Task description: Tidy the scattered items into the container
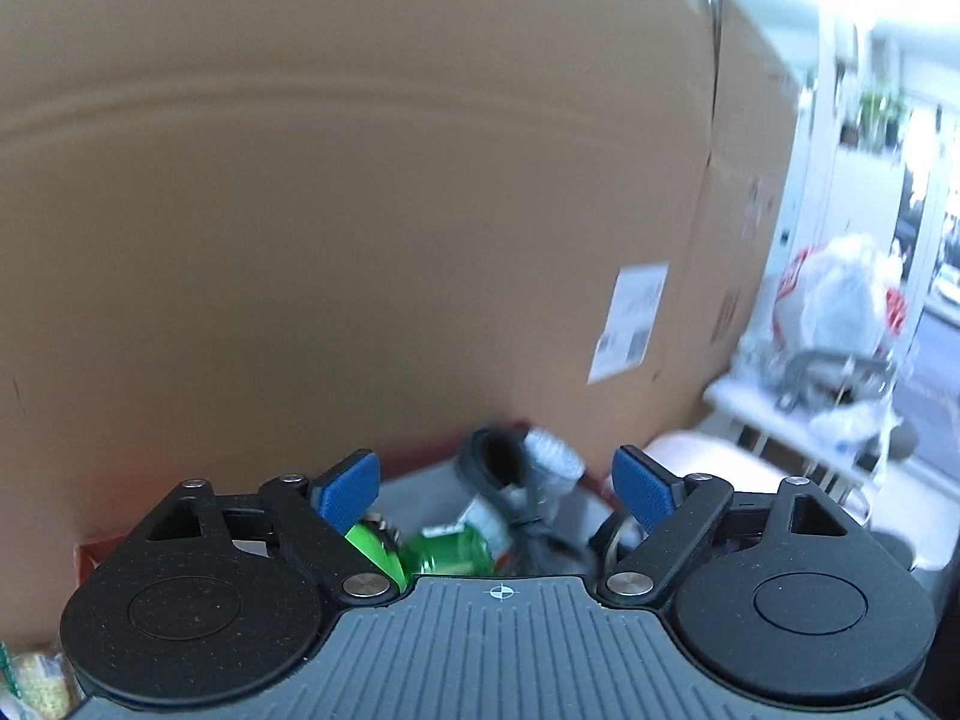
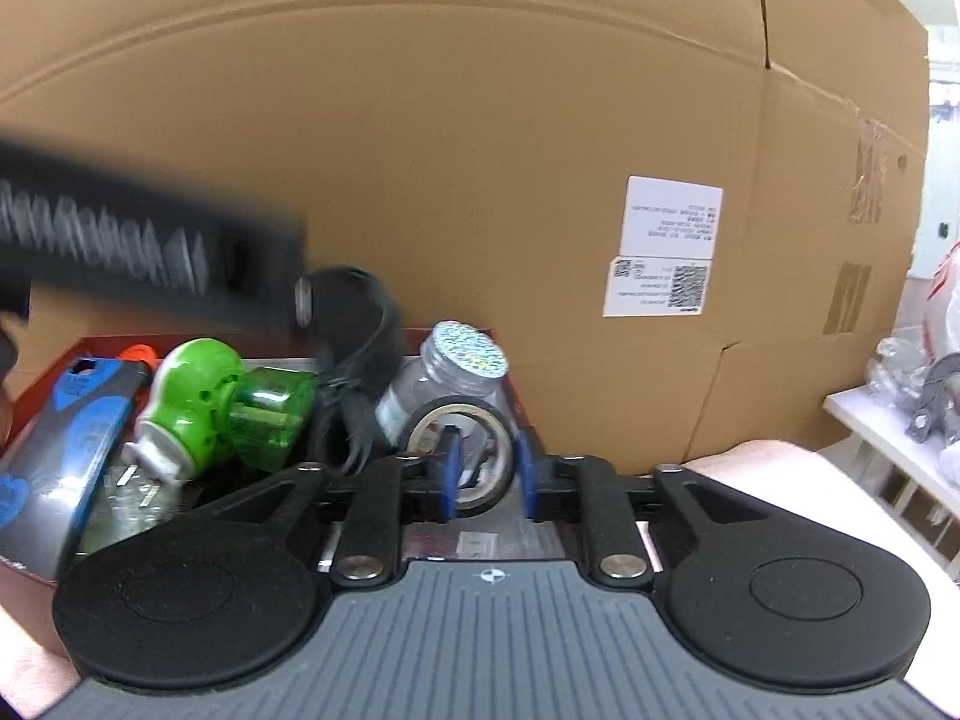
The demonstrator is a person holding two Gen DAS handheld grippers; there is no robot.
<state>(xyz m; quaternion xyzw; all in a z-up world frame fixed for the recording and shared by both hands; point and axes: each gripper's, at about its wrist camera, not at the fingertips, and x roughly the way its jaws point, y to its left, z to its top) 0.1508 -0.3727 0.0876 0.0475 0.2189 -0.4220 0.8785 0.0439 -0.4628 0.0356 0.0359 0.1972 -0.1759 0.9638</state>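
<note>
Right wrist view, lower centre: right gripper (image 2: 487, 483) nearly closed, blue pads (image 2: 451, 474) straddling the wall of an upright tape roll (image 2: 462, 456); one pad inside the ring, the other outside, whether both press the tape not clear. Roll at the near right of a red box (image 2: 54, 369), over a bare grey patch of its floor.

Just behind the roll: clear jar (image 2: 444, 384) with a glittery lid, tilted. Left of it, centre frame: black coiled cable (image 2: 360, 348). Further left: green plug-in device (image 2: 210, 402), white prongs toward the camera. At the left edge: blue and grey card pack (image 2: 66, 444), with an orange piece (image 2: 139, 354) behind it. Across the upper left, over the box: blurred black bar (image 2: 150, 252), identity unclear.

Left wrist view, lower centre: left gripper (image 1: 498, 489) wide open, holding nothing, raised above the box. Between its blue pads (image 1: 351, 489), blurred: green device, cable and jar.

Filling the background in both views: big carton (image 2: 480, 120) with a white label (image 2: 663, 246). Far right: white shelf (image 1: 774, 414) carrying plastic bags (image 1: 840, 294).
</note>
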